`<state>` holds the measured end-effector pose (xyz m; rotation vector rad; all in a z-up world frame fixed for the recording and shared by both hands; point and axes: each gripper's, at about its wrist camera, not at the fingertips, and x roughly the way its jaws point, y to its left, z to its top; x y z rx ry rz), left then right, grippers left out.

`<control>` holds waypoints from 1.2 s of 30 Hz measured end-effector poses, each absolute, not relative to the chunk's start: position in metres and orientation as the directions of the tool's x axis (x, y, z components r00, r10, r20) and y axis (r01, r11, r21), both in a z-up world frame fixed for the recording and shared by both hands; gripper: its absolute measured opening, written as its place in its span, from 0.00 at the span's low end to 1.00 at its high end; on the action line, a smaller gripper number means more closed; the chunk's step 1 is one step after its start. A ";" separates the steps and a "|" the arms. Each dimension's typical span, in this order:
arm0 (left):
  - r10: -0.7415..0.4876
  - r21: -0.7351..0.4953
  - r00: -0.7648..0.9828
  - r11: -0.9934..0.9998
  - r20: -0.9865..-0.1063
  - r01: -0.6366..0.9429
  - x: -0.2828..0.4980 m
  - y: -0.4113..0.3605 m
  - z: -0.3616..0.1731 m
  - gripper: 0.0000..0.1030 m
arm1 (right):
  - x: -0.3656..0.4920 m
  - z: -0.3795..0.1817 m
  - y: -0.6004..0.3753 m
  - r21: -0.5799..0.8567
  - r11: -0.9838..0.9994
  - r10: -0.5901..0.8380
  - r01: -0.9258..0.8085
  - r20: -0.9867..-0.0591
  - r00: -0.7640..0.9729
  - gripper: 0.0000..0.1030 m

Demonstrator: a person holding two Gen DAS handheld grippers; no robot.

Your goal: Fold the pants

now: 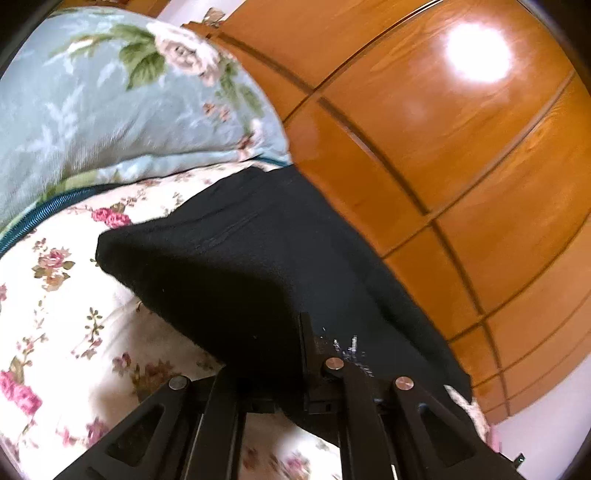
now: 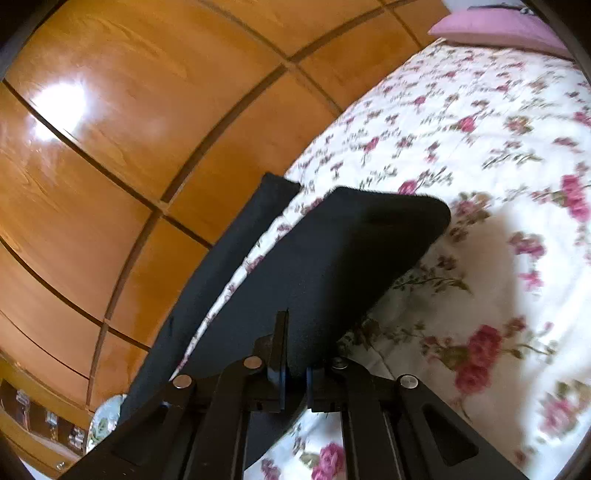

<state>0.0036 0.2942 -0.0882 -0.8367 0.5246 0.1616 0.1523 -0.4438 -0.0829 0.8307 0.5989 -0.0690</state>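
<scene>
The black pants (image 1: pixel 229 266) lie along the far edge of the floral bedspread (image 1: pixel 66 332), beside the wardrobe. My left gripper (image 1: pixel 295 354) is shut on a lifted fold of them; the cloth drapes over its fingers and hides the left one. In the right wrist view the pants (image 2: pixel 332 258) rise off the bedspread (image 2: pixel 480 147) in a raised flap. My right gripper (image 2: pixel 295 354) is shut on the near edge of that flap, with cloth pinched between the pads. A second strip of the pants (image 2: pixel 207 280) lies flat along the bed's edge.
Glossy wooden wardrobe doors (image 1: pixel 443 147) stand close behind the bed, also filling the left side as wardrobe doors (image 2: pixel 110 147). A pale blue floral pillow (image 1: pixel 92 110) lies left of the pants. A pink pillow (image 2: pixel 498 26) sits at the bed's far end.
</scene>
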 end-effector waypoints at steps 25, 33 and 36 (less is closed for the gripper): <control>-0.051 -0.673 0.851 0.638 -0.523 -0.375 -0.088 0.281 -0.119 0.35 | 0.030 -0.095 -0.478 0.695 0.642 0.156 0.324 -0.532 0.832 0.24; -0.014 -0.699 0.845 0.570 -0.534 -0.432 -0.083 0.305 -0.122 0.06 | 0.034 -0.086 -0.503 0.649 0.652 0.069 0.393 -0.567 0.821 0.08; 0.004 -0.682 0.851 0.596 -0.525 -0.423 -0.095 0.303 -0.110 0.06 | 0.023 -0.075 -0.501 0.636 0.665 0.029 0.390 -0.544 0.838 0.08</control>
